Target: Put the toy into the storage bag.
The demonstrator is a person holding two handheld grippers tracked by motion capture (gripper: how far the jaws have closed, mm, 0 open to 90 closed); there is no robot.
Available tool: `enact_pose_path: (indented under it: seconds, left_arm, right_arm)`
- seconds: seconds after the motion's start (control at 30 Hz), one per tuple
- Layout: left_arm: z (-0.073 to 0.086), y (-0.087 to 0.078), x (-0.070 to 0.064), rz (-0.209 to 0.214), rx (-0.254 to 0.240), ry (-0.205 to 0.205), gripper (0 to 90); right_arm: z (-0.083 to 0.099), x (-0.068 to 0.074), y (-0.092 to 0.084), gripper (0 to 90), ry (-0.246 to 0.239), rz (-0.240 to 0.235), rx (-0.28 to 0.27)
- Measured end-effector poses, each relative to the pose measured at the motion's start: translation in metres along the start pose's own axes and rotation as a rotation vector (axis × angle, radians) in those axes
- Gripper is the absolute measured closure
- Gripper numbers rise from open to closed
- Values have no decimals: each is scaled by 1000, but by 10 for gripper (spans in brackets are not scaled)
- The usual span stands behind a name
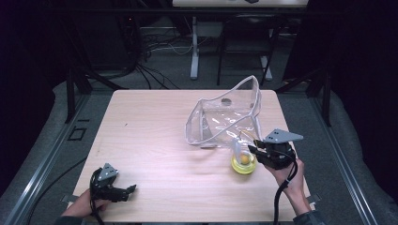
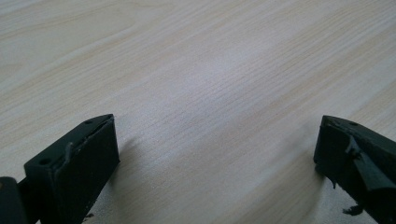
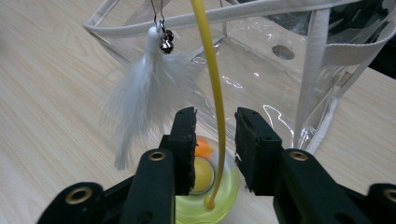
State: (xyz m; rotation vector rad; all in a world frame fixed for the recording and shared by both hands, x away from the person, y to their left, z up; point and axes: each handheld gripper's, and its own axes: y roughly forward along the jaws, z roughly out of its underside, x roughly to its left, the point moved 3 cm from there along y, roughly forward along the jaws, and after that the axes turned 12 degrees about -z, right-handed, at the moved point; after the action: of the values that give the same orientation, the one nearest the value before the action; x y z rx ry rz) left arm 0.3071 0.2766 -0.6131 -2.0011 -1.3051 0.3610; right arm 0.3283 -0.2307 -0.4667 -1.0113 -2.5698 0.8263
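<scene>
The toy (image 1: 244,161), a yellow-green disc base with a thin yellow wand (image 3: 214,93) rising from it, is standing on the table (image 1: 155,140) just in front of the clear bag (image 1: 225,117), at the bag's near right corner. A white feather (image 3: 140,98) with small bells is hanging from the wand's top, dangling to the wand's left in the right gripper view. The wand's long axis is running nearly upright, bending slightly, and it is passing straight up through the gap of the right gripper (image 3: 215,130), which is reaching in from the side of the base away from the bag. That gripper's jaws are standing narrowly apart with the wand between them; a sliver of space is showing on each side, so they are bracketing it rather than clamping it. The right hand is clearly the nearer one. The left gripper (image 1: 126,190) is resting well away from the bag at the table's near left corner, jaws wide apart over bare wood, holding nothing.
</scene>
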Motion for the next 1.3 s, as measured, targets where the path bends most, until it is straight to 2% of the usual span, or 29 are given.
enact_pose_path:
  seconds: [0.2,0.47,0.8,0.87,1.0,1.3]
  left_arm:
    - [0,0,0,0,0,-3,0]
    - [0,0,0,0,0,1,0]
    - [0,0,0,-1,-1,0,0]
    - [0,0,0,0,-1,4,0]
    - [0,0,0,0,-2,2,0]
    - [0,0,0,1,-1,4,0]
  right_arm:
    - [-1,-1,-7,780,-1,10,0]
    - [-2,0,-8,870,-10,4,4]
    - [-9,3,-4,876,-26,-19,32]
    - [-11,5,-4,877,-43,-14,41]
    - [-12,5,-3,878,-37,-22,34]
    - [-19,1,-8,879,-29,-51,73]
